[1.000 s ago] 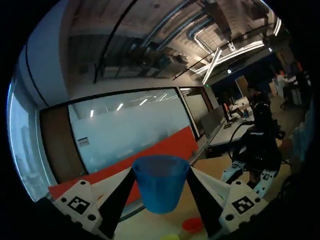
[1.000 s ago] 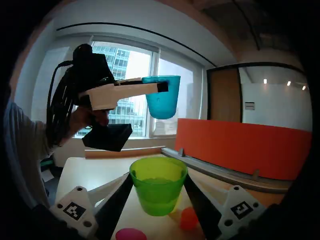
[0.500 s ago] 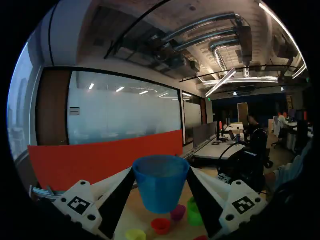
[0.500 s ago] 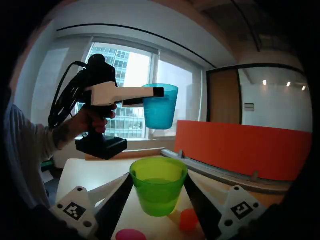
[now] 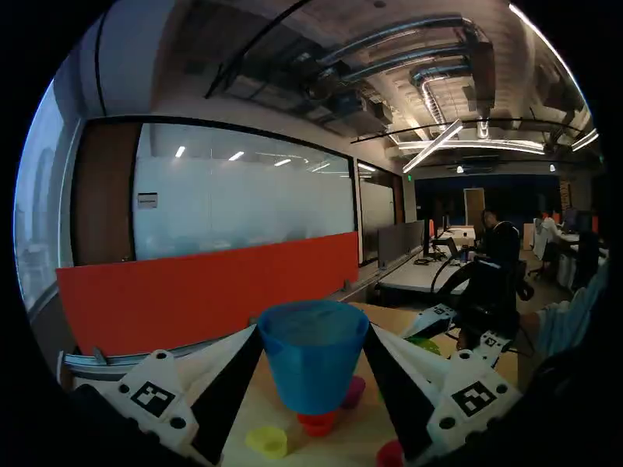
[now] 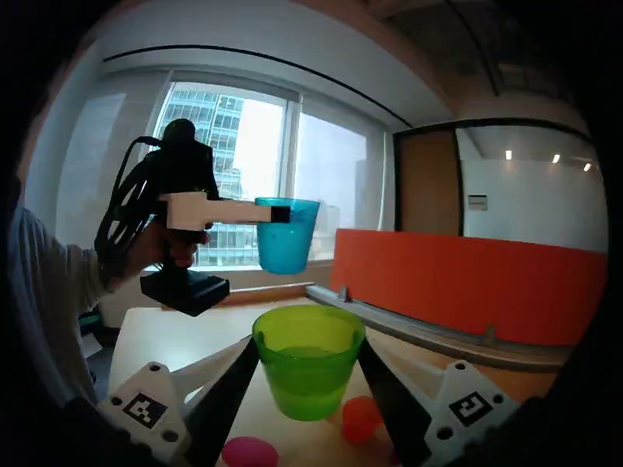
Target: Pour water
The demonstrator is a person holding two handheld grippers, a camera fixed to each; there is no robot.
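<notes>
An upright blue cup (image 5: 313, 356) sits between the fingers of my left gripper (image 5: 311, 366), which is shut on it. In the right gripper view the same blue cup (image 6: 286, 234) hangs in the air, up and to the left, with a hand holding the left gripper (image 6: 276, 212) level. My right gripper (image 6: 309, 373) is shut on a green cup (image 6: 309, 370) with water in its lower part. The green cup (image 5: 424, 345) also peeks out at right in the left gripper view, lower than the blue cup, between the right gripper's white fingers (image 5: 433, 317).
A pale table (image 6: 173, 336) lies below, with small bowls on it: yellow (image 5: 266, 440), red (image 5: 317, 423), magenta (image 5: 354, 389). An orange partition (image 6: 483, 288) runs along the table's far side. Windows stand behind the left gripper; desks and a seated person (image 5: 498, 241) are farther off.
The left gripper has rolled back to level and come down with the blue cup, closer to the green cup's height. The right gripper and green cup have hardly moved.
</notes>
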